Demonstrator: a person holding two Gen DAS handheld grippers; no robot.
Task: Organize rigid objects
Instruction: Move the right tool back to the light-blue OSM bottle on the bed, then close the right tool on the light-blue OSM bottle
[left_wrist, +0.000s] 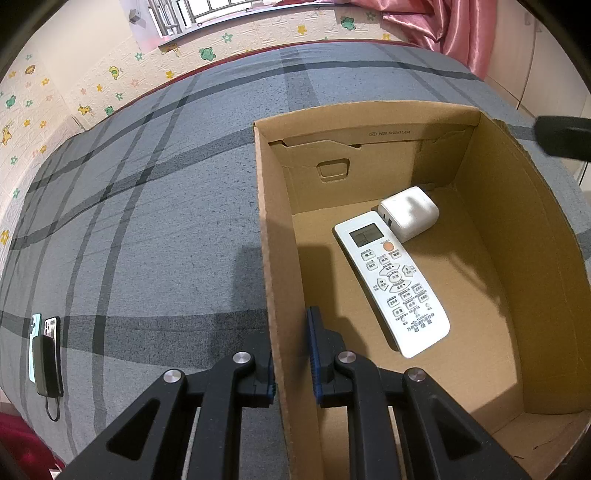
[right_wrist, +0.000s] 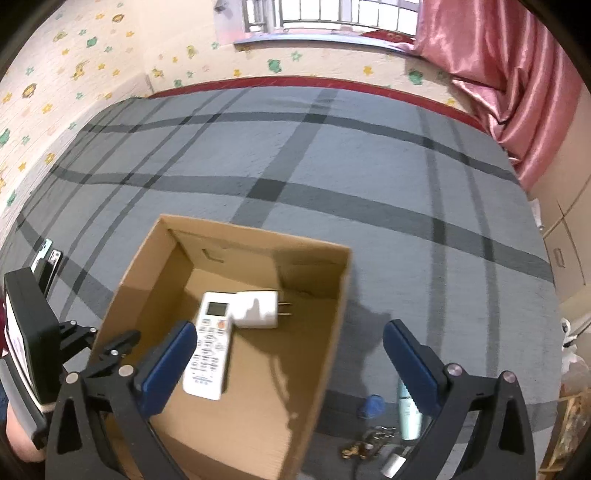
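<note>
An open cardboard box (left_wrist: 275, 258) (right_wrist: 332, 325) stands on the grey plaid bed. Inside lie a white remote control (left_wrist: 393, 284) (right_wrist: 210, 350) and a white plug adapter (left_wrist: 410, 212) (right_wrist: 256, 309), touching each other. My left gripper (left_wrist: 293, 354) is shut on the box's left wall, one finger outside and one inside. The left gripper also shows in the right wrist view (right_wrist: 107, 350) at the box's near left corner. My right gripper (right_wrist: 291, 360) is open and empty above the box's near right part.
Phones and a black power bank (left_wrist: 46, 354) (right_wrist: 46, 266) lie on the bed left of the box. A blue cap (right_wrist: 373, 404), a pale tube (right_wrist: 408, 413) and small metal items (right_wrist: 369, 443) lie right of the box. Pink curtain (right_wrist: 498, 62) at the far right.
</note>
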